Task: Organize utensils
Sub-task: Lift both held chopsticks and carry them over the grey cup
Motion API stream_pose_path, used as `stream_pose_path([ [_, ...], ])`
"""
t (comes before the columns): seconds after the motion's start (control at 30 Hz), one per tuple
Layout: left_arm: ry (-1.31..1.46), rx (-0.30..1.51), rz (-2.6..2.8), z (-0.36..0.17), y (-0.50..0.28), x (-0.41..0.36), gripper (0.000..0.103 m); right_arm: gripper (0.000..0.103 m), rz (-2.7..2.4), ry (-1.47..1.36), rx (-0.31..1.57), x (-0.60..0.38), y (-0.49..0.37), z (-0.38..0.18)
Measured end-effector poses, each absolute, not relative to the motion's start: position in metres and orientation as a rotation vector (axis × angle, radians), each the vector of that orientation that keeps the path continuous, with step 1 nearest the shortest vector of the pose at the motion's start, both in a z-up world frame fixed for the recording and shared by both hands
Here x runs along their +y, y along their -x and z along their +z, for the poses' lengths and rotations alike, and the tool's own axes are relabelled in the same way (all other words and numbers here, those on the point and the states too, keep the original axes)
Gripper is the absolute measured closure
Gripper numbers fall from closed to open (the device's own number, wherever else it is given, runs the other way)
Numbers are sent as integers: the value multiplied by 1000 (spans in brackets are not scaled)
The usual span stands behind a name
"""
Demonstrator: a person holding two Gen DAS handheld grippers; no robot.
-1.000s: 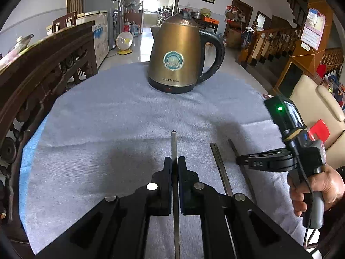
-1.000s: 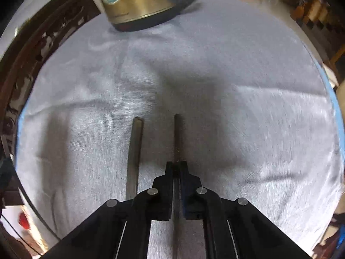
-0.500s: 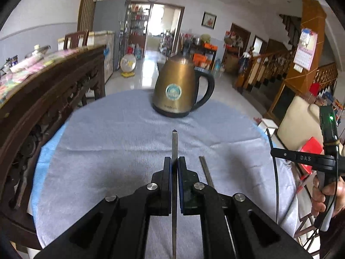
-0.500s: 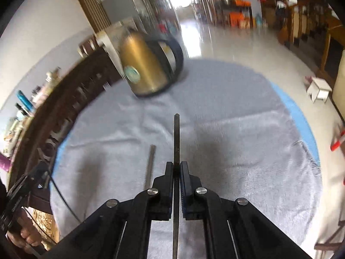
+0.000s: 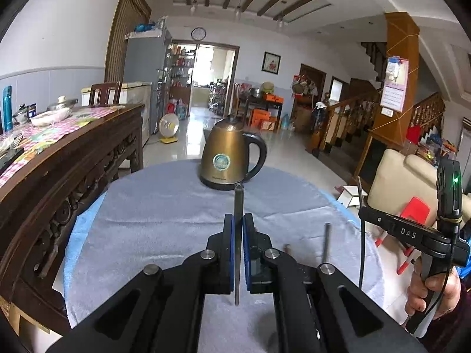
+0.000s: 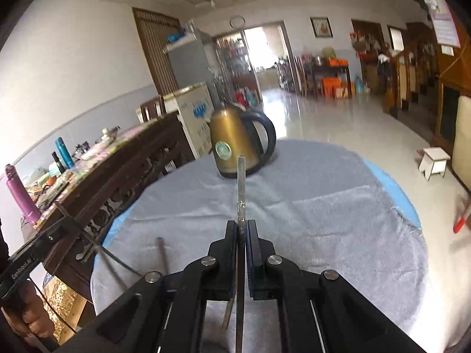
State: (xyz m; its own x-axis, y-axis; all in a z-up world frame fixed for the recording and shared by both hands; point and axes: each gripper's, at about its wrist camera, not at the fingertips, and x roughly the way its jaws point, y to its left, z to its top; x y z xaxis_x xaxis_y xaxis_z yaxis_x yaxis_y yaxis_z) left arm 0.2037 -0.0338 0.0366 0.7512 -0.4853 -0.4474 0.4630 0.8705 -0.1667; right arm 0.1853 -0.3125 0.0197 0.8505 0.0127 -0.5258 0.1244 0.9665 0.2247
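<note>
The left tongs [image 5: 238, 229] clamp a thin flat metal utensil handle [image 5: 238, 203]. The right tongs [image 6: 242, 235] clamp a second thin engraved metal handle [image 6: 241, 188], above the grey-clothed round worktop [image 6: 323, 206].

Third utensil [image 5: 325, 242] lower end hidden behind the left gripper [image 5: 238, 226]

Left tongs [image 5: 238, 220] clamped on flat utensil [image 5: 238, 203], kettle [image 5: 228, 161] beyond.

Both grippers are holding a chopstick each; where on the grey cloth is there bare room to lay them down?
Bare cloth lies between the bronze electric kettle and the left gripper, and widely across the grey cloth to the right of the right gripper. It is crowded near the operator, where loose metal chopsticks lie between the grippers.
</note>
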Motion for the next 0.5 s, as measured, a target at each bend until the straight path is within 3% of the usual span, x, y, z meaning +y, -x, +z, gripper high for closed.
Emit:
stream_pose_path([
  [0.5,39,429,-602,80,-161,-39,98,96,41,-289,389,-286,-138,71],
])
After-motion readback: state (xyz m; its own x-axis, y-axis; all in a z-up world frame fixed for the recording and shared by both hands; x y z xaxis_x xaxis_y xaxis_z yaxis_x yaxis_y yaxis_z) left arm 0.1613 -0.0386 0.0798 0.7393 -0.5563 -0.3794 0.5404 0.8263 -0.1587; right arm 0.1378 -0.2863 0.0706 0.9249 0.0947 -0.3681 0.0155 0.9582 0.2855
